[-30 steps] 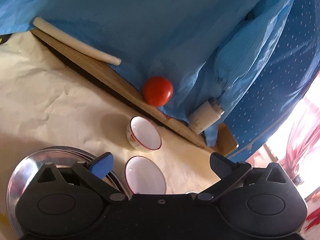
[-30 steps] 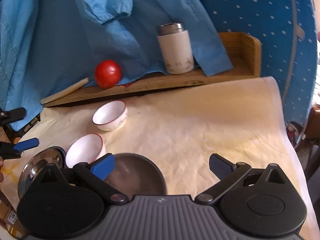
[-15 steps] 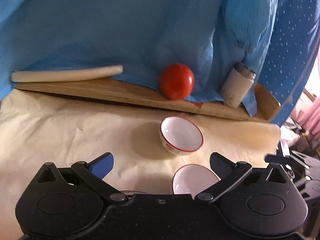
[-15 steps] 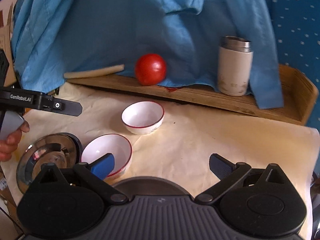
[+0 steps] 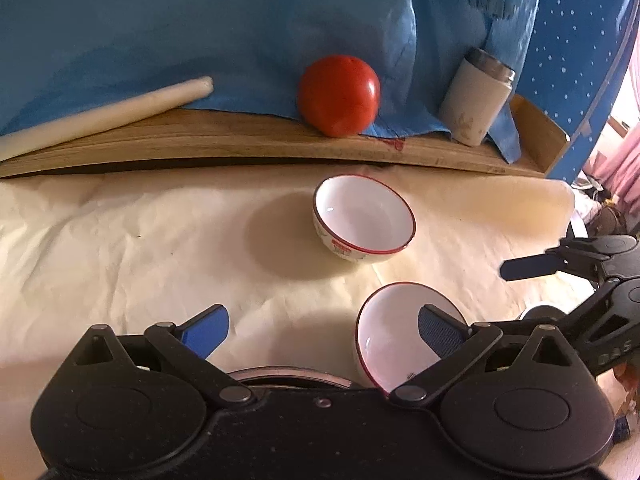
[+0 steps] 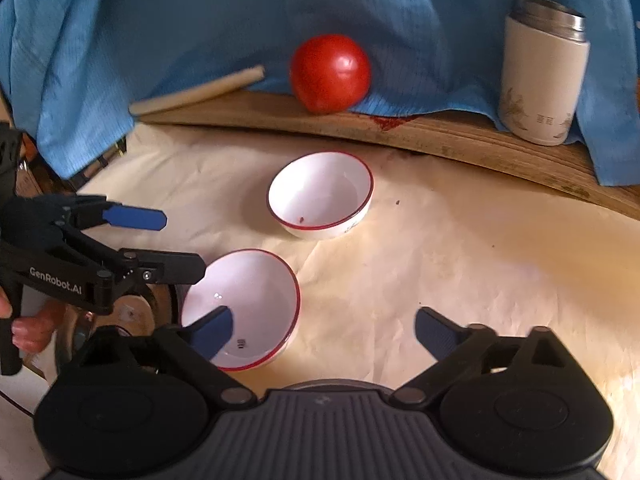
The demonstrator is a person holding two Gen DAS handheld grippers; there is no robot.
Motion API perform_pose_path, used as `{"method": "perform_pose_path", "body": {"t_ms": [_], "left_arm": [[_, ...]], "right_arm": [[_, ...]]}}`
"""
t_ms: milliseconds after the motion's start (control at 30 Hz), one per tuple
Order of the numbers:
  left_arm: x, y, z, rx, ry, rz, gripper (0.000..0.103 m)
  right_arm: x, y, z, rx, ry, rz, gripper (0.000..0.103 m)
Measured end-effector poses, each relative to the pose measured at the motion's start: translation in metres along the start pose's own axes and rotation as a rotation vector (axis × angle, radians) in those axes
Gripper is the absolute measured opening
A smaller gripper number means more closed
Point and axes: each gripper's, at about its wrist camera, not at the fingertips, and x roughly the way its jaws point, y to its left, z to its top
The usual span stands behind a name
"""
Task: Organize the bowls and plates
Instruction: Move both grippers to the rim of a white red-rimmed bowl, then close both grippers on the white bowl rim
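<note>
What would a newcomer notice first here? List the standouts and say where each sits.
The round red tomato on the wooden ledge at the back, against the draped blue cloth. Then two white red-rimmed bowls on the cream paper, one nearer the ledge, one close to the open right gripper. A white steel-topped flask stands at the ledge's right end.

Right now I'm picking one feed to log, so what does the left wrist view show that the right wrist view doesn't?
Only the left wrist view shows the right gripper from outside, at its right edge. Only the right wrist view shows the left gripper from outside, with the person's hand, and the steel plate. Both share the far bowl, near bowl, tomato, flask and stick.
</note>
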Motion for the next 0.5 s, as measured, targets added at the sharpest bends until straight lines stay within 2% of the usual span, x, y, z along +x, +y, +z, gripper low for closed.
{"method": "perform_pose_path", "body": {"t_ms": [67,300,500], "left_arm": [[0.003,0.001,0.000,0.003,0.004,-0.020,0.094],[0.011,-0.003,-0.001,0.018,0.039,-0.063,0.079],[0.015,-0.006,-0.005,0.029,0.071,-0.081,0.070]], "right_arm": [[0.004,0.002,0.000,-0.007,0.013,-0.001,0.085],[0.012,0.005,0.003,-0.012,0.046,0.028,0.073],[0.014,0.011,0.003,-0.016,0.061,0.056,0.060]]}}
